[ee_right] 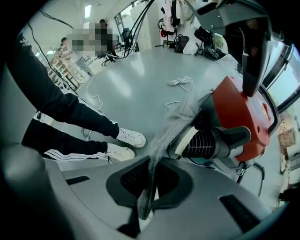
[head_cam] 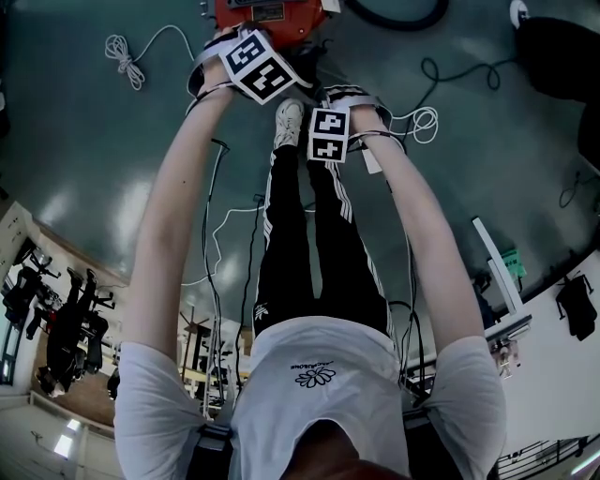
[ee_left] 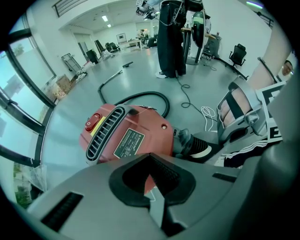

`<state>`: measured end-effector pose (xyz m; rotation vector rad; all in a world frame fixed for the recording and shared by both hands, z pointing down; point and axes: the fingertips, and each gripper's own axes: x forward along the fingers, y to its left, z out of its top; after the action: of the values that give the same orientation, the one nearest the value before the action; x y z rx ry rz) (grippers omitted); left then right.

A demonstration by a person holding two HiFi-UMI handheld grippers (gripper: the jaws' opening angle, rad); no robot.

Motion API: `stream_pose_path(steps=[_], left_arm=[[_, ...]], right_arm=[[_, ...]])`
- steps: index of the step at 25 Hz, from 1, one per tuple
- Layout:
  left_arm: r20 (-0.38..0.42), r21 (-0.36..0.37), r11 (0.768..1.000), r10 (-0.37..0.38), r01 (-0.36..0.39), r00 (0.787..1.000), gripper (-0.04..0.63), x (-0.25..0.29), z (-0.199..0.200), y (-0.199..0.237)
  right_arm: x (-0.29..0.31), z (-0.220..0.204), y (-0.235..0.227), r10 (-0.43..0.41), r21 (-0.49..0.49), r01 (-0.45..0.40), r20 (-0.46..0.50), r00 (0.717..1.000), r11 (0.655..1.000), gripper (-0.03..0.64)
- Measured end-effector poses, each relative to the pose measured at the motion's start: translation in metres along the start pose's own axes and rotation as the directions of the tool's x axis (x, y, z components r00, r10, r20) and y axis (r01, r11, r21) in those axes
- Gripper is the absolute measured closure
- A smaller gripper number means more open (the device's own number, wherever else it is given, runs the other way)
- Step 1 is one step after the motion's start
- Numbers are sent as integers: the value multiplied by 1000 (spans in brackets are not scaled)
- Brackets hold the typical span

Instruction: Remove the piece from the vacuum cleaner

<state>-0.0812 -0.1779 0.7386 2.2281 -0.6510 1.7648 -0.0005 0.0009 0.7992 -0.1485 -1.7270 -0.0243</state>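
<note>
The red vacuum cleaner (head_cam: 262,14) lies on the floor ahead of me, with a red switch and a grille on its side (ee_left: 126,136). My left gripper (head_cam: 247,37) is against its body. In the left gripper view the jaws (ee_left: 152,183) stand close together with a sliver of red casing between them. My right gripper (head_cam: 332,98) sits just to its right. Its jaws (ee_right: 147,187) are shut on a grey mesh strip (ee_right: 171,124). The strip runs taut up to the black ribbed hose socket (ee_right: 211,140) on the vacuum cleaner (ee_right: 239,112).
My own legs and white shoes (ee_right: 126,138) stand right beside the vacuum cleaner. Coiled white cords (head_cam: 122,52) (head_cam: 422,122) and a black hose (ee_left: 140,98) lie on the floor. Another person (ee_left: 171,37) stands farther off, near chairs and stands.
</note>
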Motion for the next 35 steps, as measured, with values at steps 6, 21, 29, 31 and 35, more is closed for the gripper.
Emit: stream_pose_path(steps=[6,21,29,31,35], left_arm=[[29,-42,999,-15,16,999,591,0,-1,0],[46,-42,998,41,-39,998,591,-4,2,1],[0,-75,991,107,-107,994,591,-6,-4,-2],[-24,-53,995,79,-80,997,591,-14,-13,-19],[41,10,994,112,-113,993,591,-53,-16,-48]], right_arm=[[-1,0,1,5,-57,-6,-18,1000,998,594],[13,10,66,121,12,-122,36,992,993,594],[-26,12,40,66,18,-67,24,998,998,594],[-43,12,43,54,23,-54,30,998,998,594],[-79,0,37,23,75,-26,42,999,997,594]])
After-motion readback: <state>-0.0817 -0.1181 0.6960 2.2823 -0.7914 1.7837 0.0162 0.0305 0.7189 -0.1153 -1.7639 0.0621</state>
